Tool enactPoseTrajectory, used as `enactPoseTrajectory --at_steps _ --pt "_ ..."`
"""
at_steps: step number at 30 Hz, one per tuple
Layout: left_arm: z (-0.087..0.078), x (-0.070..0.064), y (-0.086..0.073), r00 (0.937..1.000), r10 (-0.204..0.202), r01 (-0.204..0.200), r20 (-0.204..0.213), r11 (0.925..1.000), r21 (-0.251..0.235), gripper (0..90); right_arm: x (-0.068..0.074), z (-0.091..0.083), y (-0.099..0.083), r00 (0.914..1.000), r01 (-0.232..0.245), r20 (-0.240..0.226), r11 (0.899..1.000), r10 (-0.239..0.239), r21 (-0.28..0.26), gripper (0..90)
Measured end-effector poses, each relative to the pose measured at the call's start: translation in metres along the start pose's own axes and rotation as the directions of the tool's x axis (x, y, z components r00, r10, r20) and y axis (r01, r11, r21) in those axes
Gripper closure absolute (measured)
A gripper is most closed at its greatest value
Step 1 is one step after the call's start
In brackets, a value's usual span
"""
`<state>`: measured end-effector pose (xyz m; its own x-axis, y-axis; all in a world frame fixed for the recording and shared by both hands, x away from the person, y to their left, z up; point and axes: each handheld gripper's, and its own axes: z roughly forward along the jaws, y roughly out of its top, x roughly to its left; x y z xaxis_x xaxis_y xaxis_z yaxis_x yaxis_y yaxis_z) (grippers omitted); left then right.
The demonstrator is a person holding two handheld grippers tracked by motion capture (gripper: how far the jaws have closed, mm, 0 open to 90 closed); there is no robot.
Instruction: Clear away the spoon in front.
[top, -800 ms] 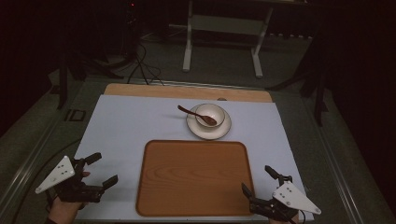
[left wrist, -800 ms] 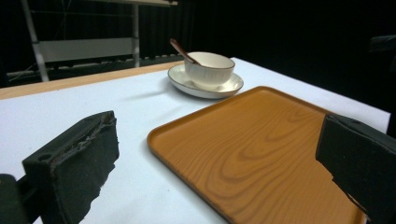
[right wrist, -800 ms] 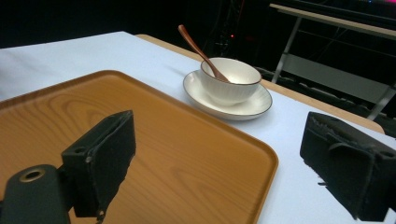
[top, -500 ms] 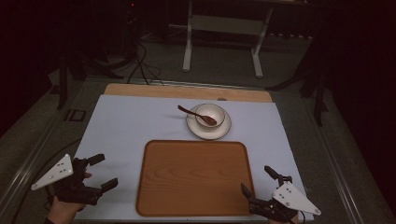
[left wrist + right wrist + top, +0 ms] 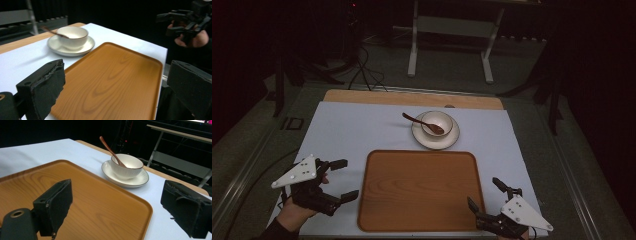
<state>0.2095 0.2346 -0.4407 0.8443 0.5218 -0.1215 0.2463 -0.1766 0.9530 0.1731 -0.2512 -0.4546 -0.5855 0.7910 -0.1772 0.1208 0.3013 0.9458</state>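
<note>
- Tabletop (image 5: 352, 130): pale blue-white sheet over a wooden board; a strip of bare wood shows along the 12 o'clock edge.
- Rectangular wooden tray with rounded corners (image 5: 419, 190): lies flat at the centre of the near half of the tabletop, nothing on it.
- Round white saucer (image 5: 435, 137): sits just beyond the tray's far edge, at 12 o'clock from the tray, apart from it.
- Small white bowl (image 5: 437, 122): stands upright on the saucer.
- Brown wooden spoon (image 5: 422, 122): rests in the bowl, handle leaning over the rim toward 10 o'clock.
- Left gripper (image 5: 339, 179): held in a hand at 9 o'clock of the tray, just beside its left edge; fingers spread wide, holding nothing.
- Right gripper (image 5: 484, 192): at 4 o'clock of the tray, near its right near corner; fingers spread wide, holding nothing.
</note>
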Motion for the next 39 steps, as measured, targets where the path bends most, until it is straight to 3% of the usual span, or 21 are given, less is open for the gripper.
enactPoseTrajectory --at_steps 4,10,15,22,26,31,34,35,39 --pt "0.013 0.001 0.015 0.9995 0.022 -0.022 0.022 0.9995 0.023 1.2 0.000 0.001 0.000 1.0000 -0.003 -0.003 1.000 0.003 0.002 10.3" --pt "0.035 0.005 0.034 0.9981 0.023 -0.025 0.056 0.9989 0.040 1.3 0.001 0.000 0.001 1.0000 -0.002 -0.006 1.000 0.002 -0.001 10.3" --pt "0.048 0.009 0.044 0.9974 0.021 -0.023 0.069 0.9994 0.025 1.3 0.002 0.000 0.001 1.0000 0.000 -0.009 1.000 0.000 -0.001 10.3" --pt "0.067 0.017 0.055 0.9986 0.024 -0.025 0.047 0.9995 0.022 1.2 0.004 -0.001 0.002 0.9999 0.006 -0.013 1.000 -0.006 -0.007 10.3" --pt "0.079 0.024 0.063 0.9987 0.010 -0.011 0.050 0.9999 0.006 1.3 0.004 -0.002 0.003 0.9999 0.008 -0.014 1.000 -0.008 -0.014 10.3" --pt "0.099 0.038 0.072 0.9972 -0.047 0.050 0.058 0.9974 -0.052 2.2 0.004 -0.002 0.003 0.9999 0.008 -0.012 1.000 -0.009 -0.017 10.3" --pt "0.103 0.040 0.072 0.9965 -0.056 0.060 0.061 0.9967 -0.055 3.0 0.004 -0.002 0.003 0.9999 0.011 -0.011 1.000 -0.011 -0.017 10.3" --pt "0.118 0.047 0.072 0.9963 -0.076 0.078 0.040 0.9951 -0.060 5.0 0.005 -0.002 0.003 0.9998 0.011 -0.013 1.000 -0.011 -0.015 10.3" --pt "0.131 0.055 0.069 0.9941 -0.107 0.108 0.013 0.9918 -0.069 8.4 0.005 -0.003 0.003 0.9999 0.013 -0.010 1.000 -0.013 -0.022 10.3"
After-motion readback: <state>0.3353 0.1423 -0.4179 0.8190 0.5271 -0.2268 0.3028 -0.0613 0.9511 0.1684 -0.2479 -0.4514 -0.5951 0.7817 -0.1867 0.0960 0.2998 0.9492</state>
